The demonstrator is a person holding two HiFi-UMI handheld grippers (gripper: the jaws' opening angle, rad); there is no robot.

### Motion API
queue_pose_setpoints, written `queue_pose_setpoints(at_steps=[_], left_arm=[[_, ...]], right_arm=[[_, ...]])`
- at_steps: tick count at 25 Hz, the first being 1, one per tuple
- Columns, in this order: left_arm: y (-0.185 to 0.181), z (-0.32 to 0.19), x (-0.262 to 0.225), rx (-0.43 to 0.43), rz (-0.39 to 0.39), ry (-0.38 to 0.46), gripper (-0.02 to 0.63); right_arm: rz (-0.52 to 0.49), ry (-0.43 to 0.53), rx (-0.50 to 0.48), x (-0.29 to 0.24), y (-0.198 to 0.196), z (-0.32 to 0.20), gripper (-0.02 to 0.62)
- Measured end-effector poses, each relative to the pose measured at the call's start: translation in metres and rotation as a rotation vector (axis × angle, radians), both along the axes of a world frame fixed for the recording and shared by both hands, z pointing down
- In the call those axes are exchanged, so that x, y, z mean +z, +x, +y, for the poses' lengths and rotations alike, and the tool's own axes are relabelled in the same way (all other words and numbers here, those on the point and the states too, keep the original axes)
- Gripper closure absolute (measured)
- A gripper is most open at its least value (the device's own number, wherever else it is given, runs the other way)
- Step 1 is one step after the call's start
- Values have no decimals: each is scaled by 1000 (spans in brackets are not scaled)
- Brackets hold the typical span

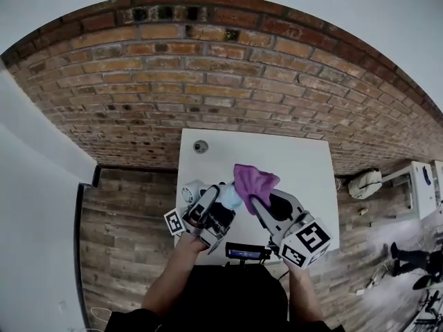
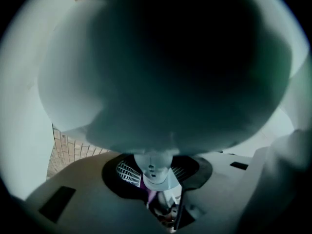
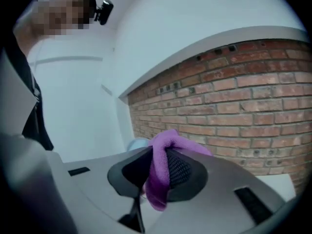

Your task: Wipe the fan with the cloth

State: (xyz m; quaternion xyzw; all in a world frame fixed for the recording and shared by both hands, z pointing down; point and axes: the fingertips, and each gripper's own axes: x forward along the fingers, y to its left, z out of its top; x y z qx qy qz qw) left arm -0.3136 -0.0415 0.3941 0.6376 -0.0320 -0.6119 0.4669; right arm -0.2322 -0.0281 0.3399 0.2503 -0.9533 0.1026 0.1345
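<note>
Above the white table [image 1: 304,164] my left gripper [image 1: 220,203] is shut on a small pale-blue fan [image 1: 230,198]. In the left gripper view the fan's white stem [image 2: 155,168] sits between the jaws of that gripper [image 2: 157,182], and its round head [image 2: 170,67] fills the picture, dark and blurred. My right gripper [image 1: 258,200] is shut on a purple cloth [image 1: 255,180], which it holds up just right of the fan. In the right gripper view the cloth [image 3: 157,191] hangs folded between the jaws of that gripper [image 3: 157,169]. A pale edge of the fan [image 3: 138,143] shows behind them.
A brick wall [image 1: 208,81] stands behind the table. A small grey round thing [image 1: 201,146] lies near the table's far left corner. A white round thing [image 1: 192,191] sits left of the left gripper. A black device [image 1: 247,252] sits at the front edge.
</note>
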Motion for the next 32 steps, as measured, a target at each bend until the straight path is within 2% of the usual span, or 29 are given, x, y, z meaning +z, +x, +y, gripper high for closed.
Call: queue_pose_setpoints(at_steps=[2,3,5,9,11,13,14,16,19,20,22,24,28,32], left_arm=[[-2,1,-3,4,21,5,449],[-1,2,-5,9,30,10,449],[1,5,-7,17,39,19,449],[3,12,-2,22,24,29,449],[2,16,-1,24,46,39,449],[3,19,-2,24,62,47,449],[4,20,-1,23,61,46,449],[6,21,2,20,59,34,449],[7,19,6,10,64,7,449],[9,18,6,9,66,0,449],[13,17,5,8,70,-7,449],[17,14,5,7,58,-13,449],[30,5,11,2,-1,-18,449],[40,-6,19,15,-90,-46,449]], right_arm=[[-47,5,-118,-17,-30,26,532],[-37,11,-149,-18,-41,34,532],[14,38,-153,-10,-48,38,532],[156,83,-49,12,-25,23,532],[261,90,33,30,-3,10,532],[307,69,99,40,17,2,532],[286,52,114,39,23,2,532],[182,28,94,24,21,11,532],[-45,7,-55,-11,-6,37,532],[-85,3,-104,-16,-15,45,532],[-61,14,-148,-8,-26,49,532],[-11,33,-134,7,-23,42,532],[4,6,-75,31,8,16,532],[1,-69,35,62,41,-19,532]])
